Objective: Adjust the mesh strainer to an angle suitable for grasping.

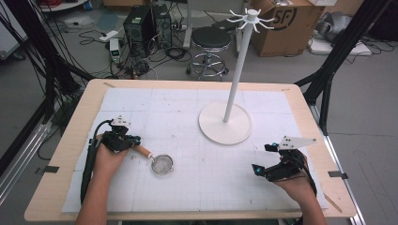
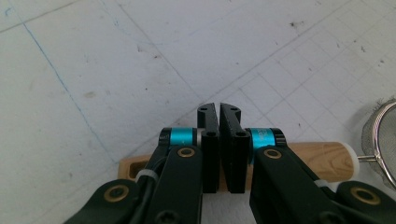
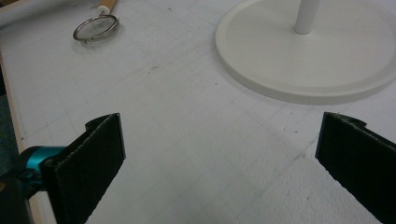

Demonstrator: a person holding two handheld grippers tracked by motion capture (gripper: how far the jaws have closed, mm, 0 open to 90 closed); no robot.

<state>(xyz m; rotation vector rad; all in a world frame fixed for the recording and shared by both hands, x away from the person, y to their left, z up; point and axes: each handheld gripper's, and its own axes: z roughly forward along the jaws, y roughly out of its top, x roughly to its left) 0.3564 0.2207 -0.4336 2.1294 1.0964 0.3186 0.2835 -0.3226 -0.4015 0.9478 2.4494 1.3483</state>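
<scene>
The strainer lies on the white grid mat, at the left side of the table, and my left gripper is on its wooden handle. From the high view I see the whole thing: the handle goes from under my left hand toward the right and a little toward me, and the round mesh bowl rests on the mat at its end. I see nothing inside the bowl.

The left gripper view gives what the high view cannot: the two black jaws stand almost together, clenched across the handle, which lies crosswise under them. The slot end of the handle comes out at one side, and the white collar and the wire rim of the bowl at the other side.

The right gripper view shows the strainer far away, well apart from my right gripper. Its jaws are wide apart with only bare mat between them. Just ahead of them is the round base of the white stand. In the high view I see that this stand goes up to a crown of hooks, and my right gripper rests at the near right of the mat.
</scene>
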